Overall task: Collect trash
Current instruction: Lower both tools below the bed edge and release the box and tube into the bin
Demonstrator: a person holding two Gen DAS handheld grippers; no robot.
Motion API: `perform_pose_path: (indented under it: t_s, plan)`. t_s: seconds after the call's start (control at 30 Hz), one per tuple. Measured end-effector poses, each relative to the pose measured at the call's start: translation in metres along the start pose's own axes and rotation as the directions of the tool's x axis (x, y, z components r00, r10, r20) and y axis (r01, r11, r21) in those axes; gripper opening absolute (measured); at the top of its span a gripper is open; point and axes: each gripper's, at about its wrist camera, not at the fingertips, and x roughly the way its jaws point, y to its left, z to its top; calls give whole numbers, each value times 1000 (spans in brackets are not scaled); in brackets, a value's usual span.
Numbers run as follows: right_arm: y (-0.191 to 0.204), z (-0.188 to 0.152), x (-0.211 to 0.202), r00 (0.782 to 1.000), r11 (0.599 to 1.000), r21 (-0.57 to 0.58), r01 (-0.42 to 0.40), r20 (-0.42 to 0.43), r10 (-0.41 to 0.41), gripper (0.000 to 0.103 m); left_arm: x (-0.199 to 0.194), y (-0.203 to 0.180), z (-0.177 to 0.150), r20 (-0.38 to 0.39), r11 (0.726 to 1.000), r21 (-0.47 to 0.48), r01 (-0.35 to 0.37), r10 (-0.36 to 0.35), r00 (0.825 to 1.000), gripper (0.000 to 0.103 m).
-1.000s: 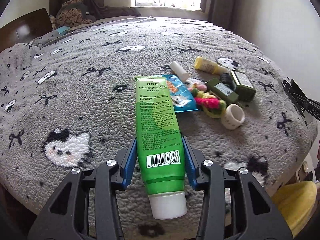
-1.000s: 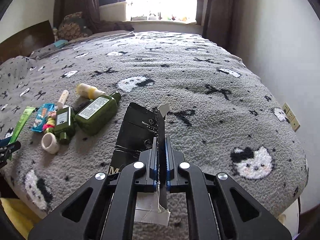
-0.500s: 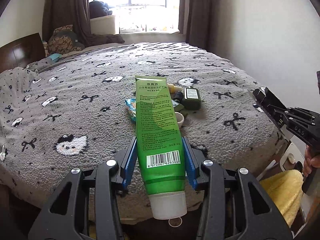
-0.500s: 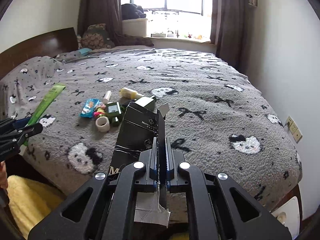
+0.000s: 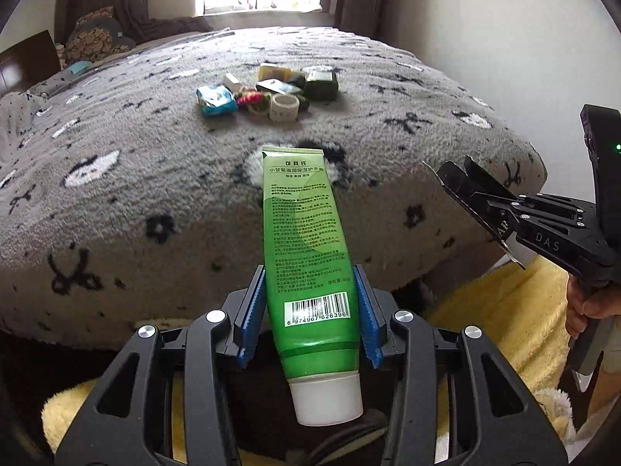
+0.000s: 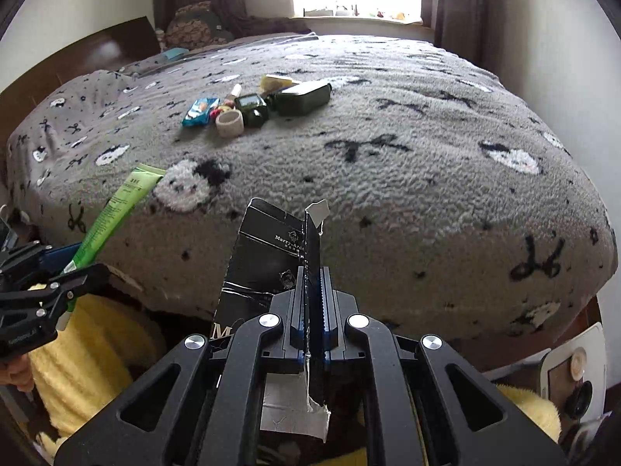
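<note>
My left hand-held gripper [image 5: 310,310] pinches a green tube [image 5: 306,240] between its blue pads [image 5: 250,310], gripping it low on the body just above the white cap [image 5: 328,398], which points back toward me. The tube's flat crimped end reaches out over the near edge of the bed [image 5: 155,178]. In the right wrist view the same tube [image 6: 116,202] slants up from the left hand-held gripper [image 6: 50,272] at the left side of the picture.

My right hand-held gripper [image 6: 310,306] is pressed together on a flattened black carton [image 6: 264,256], clamping one thin panel edge-on between the pads; a torn white flap [image 6: 295,407] hangs below the clamp. From the left wrist view that right hand-held gripper [image 5: 500,213] sits off the bed's near right corner, with the carton [image 5: 462,190] sticking out ahead of it.

Both hand-held grippers hang off the bed's near edge, above a yellow fluffy surface [image 5: 516,330] below.

Well apart from them, toward the middle of the grey blanket, a cluster of items lies together: a blue snack wrapper [image 5: 215,99], a white tape roll [image 5: 284,106], a dark green bottle [image 5: 320,83], a smaller dark green bottle [image 6: 252,106], a yellow bottle [image 5: 273,72] and a small white tube [image 5: 231,80]. The tape roll touches the colourful bits beside the wrapper.
</note>
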Motion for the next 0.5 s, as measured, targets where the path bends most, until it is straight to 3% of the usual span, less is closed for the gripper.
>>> perform_pose_path:
  t_s: [0.23, 0.5]
  plan:
    - [13, -32, 22, 993, 999, -11, -46, -111, 45, 7, 23, -4, -38, -111, 999, -18, 36, -38, 993, 41]
    - [25, -51, 44, 980, 998, -29, -56, -195, 49, 7, 50, -5, -63, -209, 999, -12, 33, -34, 977, 39]
